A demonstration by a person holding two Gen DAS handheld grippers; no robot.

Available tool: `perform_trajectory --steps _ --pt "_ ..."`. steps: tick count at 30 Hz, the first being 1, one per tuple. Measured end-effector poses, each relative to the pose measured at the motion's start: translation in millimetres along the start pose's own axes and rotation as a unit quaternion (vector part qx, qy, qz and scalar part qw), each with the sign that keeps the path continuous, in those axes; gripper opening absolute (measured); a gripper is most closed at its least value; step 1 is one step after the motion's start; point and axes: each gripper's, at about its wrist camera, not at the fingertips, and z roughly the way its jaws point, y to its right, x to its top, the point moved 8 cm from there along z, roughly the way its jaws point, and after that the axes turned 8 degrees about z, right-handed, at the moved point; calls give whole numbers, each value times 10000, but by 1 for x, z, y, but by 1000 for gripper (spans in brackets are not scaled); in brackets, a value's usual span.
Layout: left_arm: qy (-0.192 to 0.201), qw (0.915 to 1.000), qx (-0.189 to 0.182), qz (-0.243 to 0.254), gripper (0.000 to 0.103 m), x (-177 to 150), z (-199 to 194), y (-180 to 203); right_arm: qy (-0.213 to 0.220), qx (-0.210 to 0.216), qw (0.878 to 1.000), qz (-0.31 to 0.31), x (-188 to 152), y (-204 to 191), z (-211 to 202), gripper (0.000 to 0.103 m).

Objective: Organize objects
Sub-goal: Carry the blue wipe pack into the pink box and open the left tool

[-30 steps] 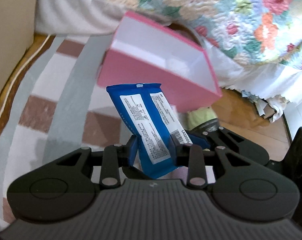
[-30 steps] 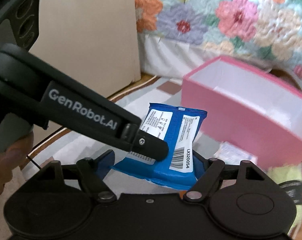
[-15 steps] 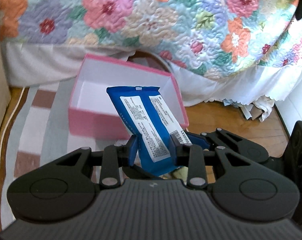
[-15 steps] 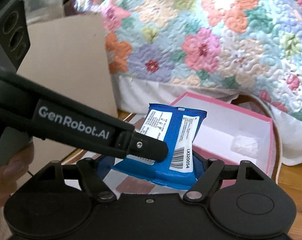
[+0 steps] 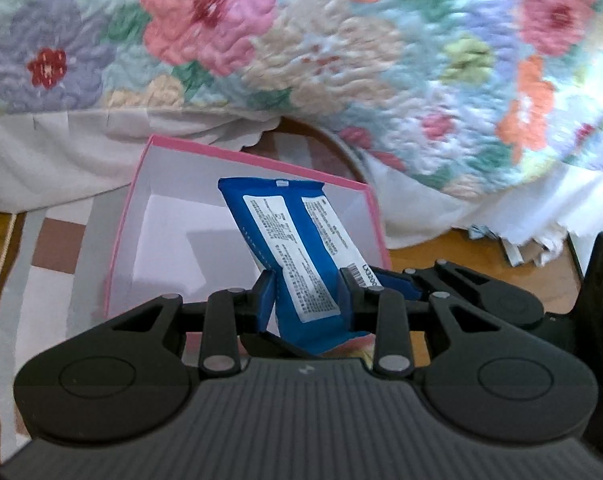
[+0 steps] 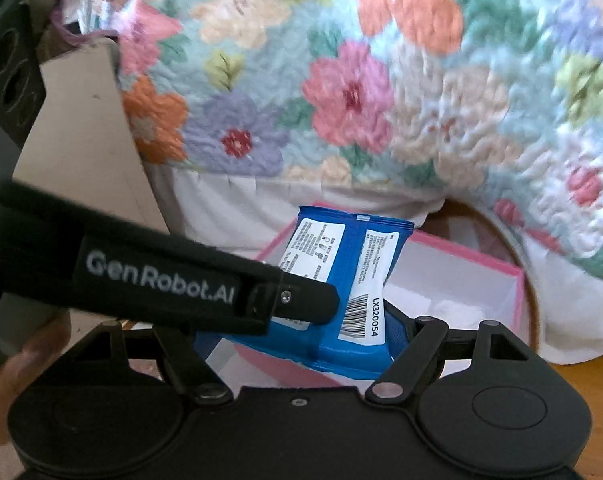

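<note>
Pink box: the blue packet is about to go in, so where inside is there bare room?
The pink box has bare white floor across its left and middle, bordered by the left wall and far rim. The right wrist view shows something small and white near the right wall, so that end is tighter. Both grippers crowd the blue packet.

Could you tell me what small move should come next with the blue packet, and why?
Probably lower it into the open pink cardboard box. Both the left hand-held gripper and the right hand-held gripper clamp the blue plastic snack packet, which sits upright in front of the box's white interior.
</note>
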Motion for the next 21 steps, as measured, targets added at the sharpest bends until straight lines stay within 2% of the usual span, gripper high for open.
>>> perform_trajectory --steps 5,8,18,21 --pt "-339 9990 27 -293 31 0 51 -18 -462 402 9966 545 -2 35 51 83" --pt "-445 9983 41 -371 30 0 76 -24 -621 443 9949 658 -7 49 72 84" --pt "-736 9941 -219 -762 30 -3 134 -45 -1214 105 9873 1022 -20 83 125 84" --pt "-816 9940 -198 -697 30 -6 143 -46 -1325 -74 9858 1031 -26 87 135 84"
